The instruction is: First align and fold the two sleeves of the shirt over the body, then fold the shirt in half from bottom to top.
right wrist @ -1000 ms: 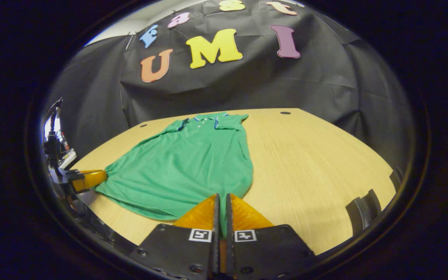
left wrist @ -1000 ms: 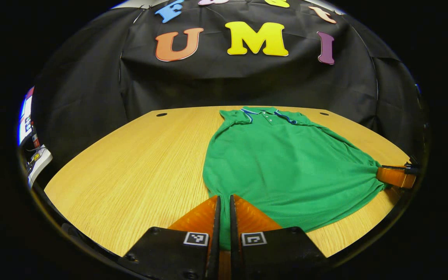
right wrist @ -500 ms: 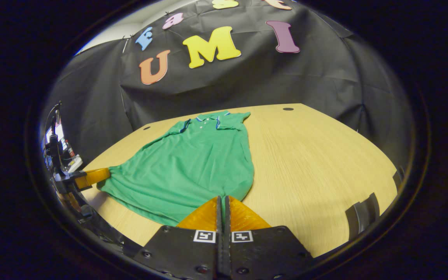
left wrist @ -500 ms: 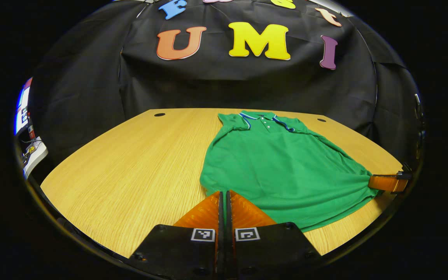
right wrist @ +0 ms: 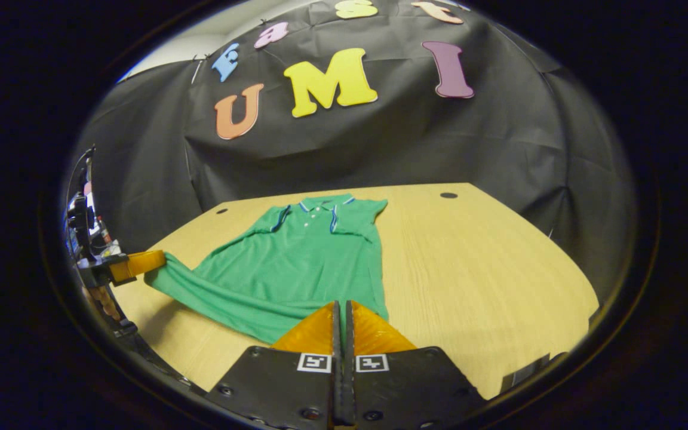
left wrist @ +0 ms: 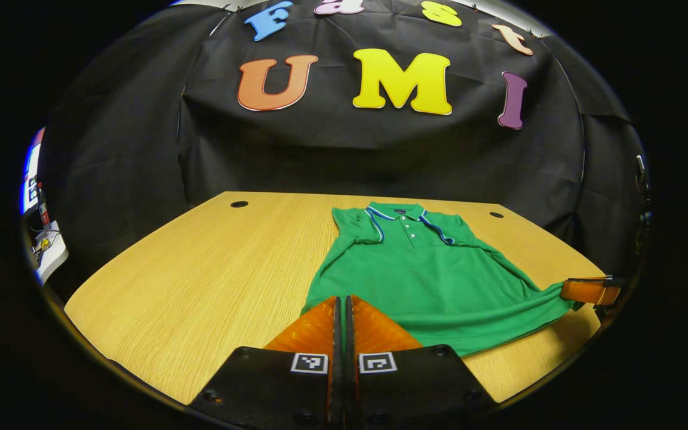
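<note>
A green polo shirt (left wrist: 421, 275) with blue and white collar trim lies on the wooden table (left wrist: 200, 280), collar at the far end, sleeves folded in over the body. My left gripper (left wrist: 341, 300) is shut on the shirt's near left hem corner. In the right gripper view the shirt (right wrist: 296, 263) stretches to the left, and my right gripper (right wrist: 340, 304) is shut on its near right hem corner. Both corners are raised off the table, so the hem sags between them. The right gripper (left wrist: 589, 290) shows far right in the left gripper view; the left gripper (right wrist: 135, 264) shows far left in the right gripper view.
The table has small round cable holes (left wrist: 239, 204) near its far corners (right wrist: 448, 195). Black cloth walls close the back and sides. Equipment sits past the table's left edge (left wrist: 42, 239). Bare wood spreads left of the shirt and right of it (right wrist: 487, 269).
Both grippers have risen with the hem corners, lifting the shirt's bottom edge off the table. The shirt looks shorter and farther below in both views.
</note>
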### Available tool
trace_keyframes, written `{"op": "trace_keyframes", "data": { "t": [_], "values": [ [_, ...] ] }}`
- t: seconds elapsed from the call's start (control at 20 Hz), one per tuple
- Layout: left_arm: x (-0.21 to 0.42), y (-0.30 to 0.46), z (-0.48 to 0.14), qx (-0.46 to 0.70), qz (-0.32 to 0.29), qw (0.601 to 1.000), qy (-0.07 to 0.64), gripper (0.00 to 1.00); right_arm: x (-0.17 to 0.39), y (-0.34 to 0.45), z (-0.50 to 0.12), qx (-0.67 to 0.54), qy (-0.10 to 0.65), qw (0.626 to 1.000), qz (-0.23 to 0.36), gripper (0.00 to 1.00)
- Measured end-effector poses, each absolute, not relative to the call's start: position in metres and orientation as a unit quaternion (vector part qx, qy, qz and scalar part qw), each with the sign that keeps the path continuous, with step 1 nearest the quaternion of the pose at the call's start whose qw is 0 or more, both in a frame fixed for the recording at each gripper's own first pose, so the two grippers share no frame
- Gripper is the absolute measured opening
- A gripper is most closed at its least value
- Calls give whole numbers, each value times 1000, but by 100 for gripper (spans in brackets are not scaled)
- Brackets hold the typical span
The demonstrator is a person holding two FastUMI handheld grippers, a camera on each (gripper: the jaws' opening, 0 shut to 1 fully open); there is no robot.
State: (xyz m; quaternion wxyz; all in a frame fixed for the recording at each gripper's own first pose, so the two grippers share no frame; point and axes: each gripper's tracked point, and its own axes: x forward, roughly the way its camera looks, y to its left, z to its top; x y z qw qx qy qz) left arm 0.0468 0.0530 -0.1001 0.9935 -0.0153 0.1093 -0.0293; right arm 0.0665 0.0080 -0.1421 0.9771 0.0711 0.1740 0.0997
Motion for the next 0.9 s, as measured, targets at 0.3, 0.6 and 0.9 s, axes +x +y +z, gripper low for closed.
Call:
{"op": "trace_keyframes", "data": {
  "t": [0.3, 0.6, 0.9],
  "values": [
    [107, 61, -53, -30, -26, 996, 77, 6, 139, 17, -74, 51, 117, 986, 102, 0],
    [209, 61, -24, -15, -27, 999, 43, 6, 252, 27, -34, 6, 67, 994, 81, 0],
    [320, 48, -22, -8, -25, 999, 34, 6, 375, 25, -27, 7, 43, 998, 49, 0]
  ]
}}
